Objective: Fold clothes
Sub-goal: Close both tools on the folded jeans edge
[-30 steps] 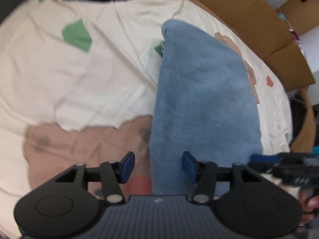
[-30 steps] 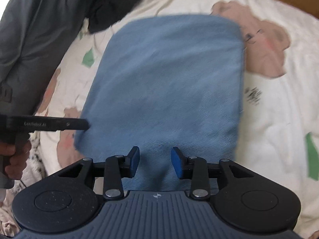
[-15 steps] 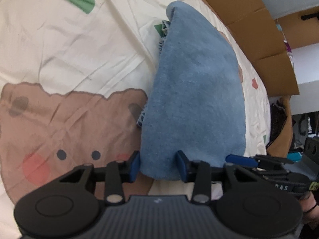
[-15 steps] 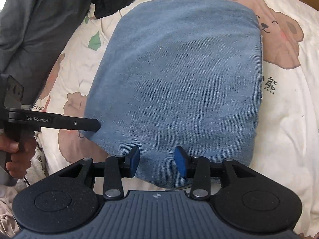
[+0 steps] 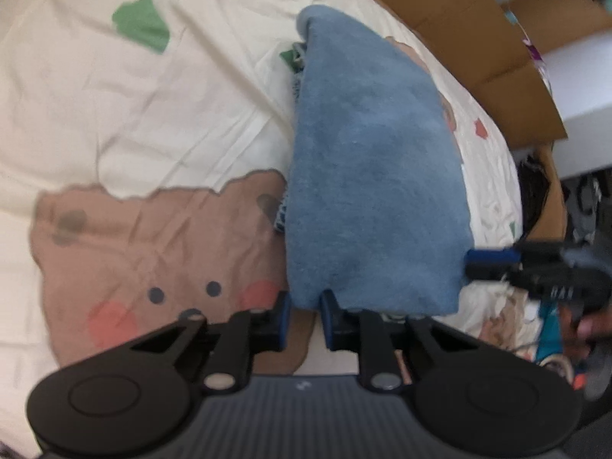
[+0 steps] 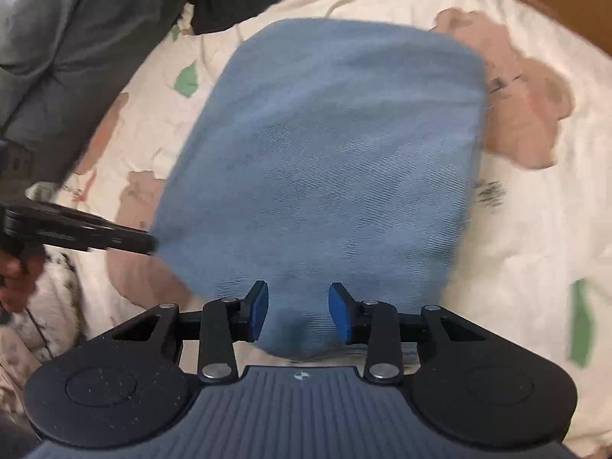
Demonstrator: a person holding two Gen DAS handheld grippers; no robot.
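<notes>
We see our left gripper (image 5: 304,319) with its blue pads nearly together, pinching the near left corner of one folded blue garment (image 5: 373,191), which stretches away ahead of it on the bear-print sheet (image 5: 126,114). Our right gripper (image 6: 298,315) has its pads held apart over the garment's near edge, gripping nothing that we can make out. One cardboard box (image 5: 451,23) stands beyond.

Left tongs (image 5: 305,315) pinch blue cloth (image 5: 373,191) corner — bedsheet (image 5: 134,114) beneath.
</notes>
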